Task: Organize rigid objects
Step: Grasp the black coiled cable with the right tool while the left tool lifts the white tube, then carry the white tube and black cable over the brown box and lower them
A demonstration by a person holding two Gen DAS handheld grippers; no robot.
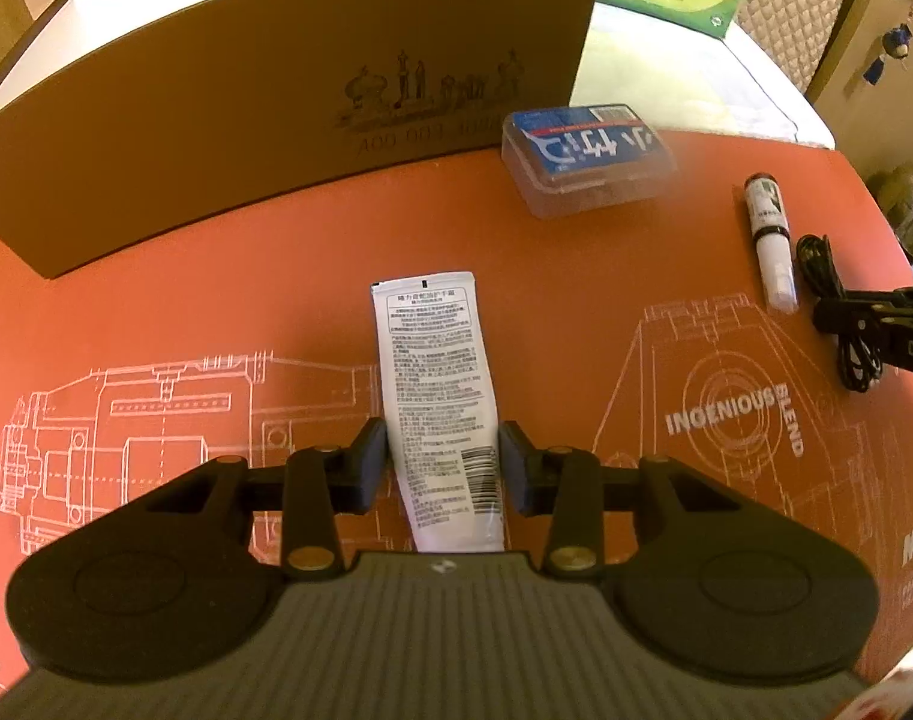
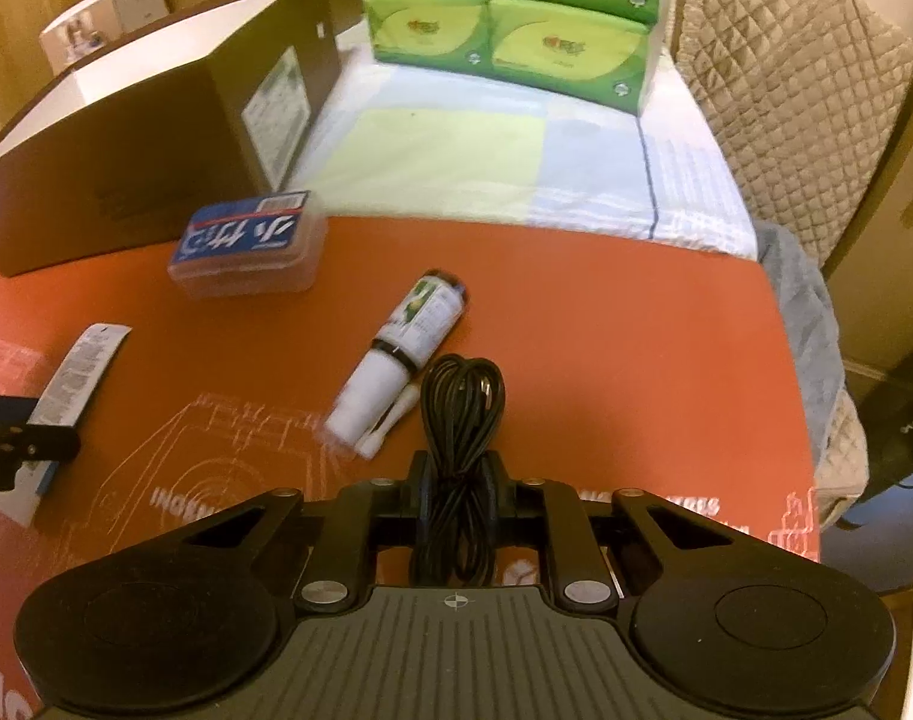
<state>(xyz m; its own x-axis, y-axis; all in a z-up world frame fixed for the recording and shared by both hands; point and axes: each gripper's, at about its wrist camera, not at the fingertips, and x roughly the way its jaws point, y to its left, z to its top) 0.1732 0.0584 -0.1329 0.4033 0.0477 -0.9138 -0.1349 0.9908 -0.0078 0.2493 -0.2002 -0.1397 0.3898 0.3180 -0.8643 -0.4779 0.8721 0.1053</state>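
A white printed tube (image 1: 441, 396) lies on the orange mat (image 1: 576, 300), between the pads of my left gripper (image 1: 444, 465); the jaws stand against its two sides. The tube shows at far left in the right wrist view (image 2: 72, 384). My right gripper (image 2: 456, 492) is shut on a coiled black cable (image 2: 462, 414). A small white bottle with a green label (image 2: 408, 348) lies just left of the cable. A clear box with a blue label (image 2: 246, 246) sits beyond it, also in the left wrist view (image 1: 588, 159).
A large brown cardboard box (image 1: 276, 120) stands at the mat's far left side. Green tissue packs (image 2: 510, 18) sit on a pale cloth (image 2: 486, 162) behind the mat. A quilted chair back (image 2: 786, 90) is at the right.
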